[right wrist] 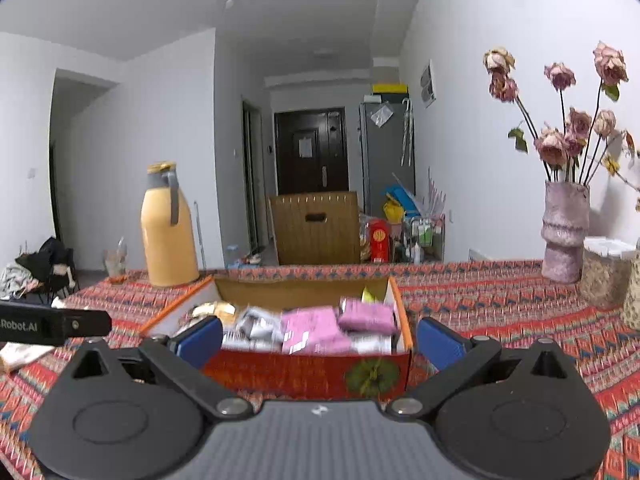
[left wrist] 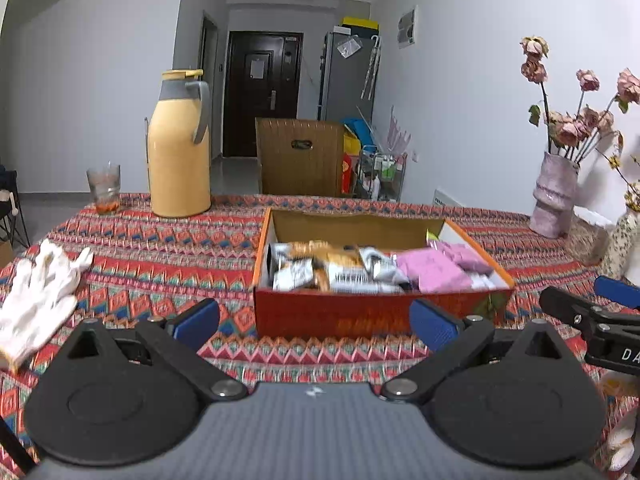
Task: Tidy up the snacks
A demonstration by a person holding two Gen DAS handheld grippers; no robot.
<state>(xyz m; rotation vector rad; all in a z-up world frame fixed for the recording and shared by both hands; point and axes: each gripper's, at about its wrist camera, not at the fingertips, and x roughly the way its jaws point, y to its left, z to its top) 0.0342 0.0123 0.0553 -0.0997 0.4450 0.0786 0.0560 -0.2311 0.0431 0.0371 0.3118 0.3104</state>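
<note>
Both tools empty: left gripper [left wrist: 314, 322] & right gripper [right wrist: 319, 338] spread wide. Snack box [left wrist: 376, 314] sits just ahead of both, w/ silver packets [left wrist: 320, 268] left, pink packets [right wrist: 320, 326] right. Looks mostly sorted; can't tell what's left.
</note>
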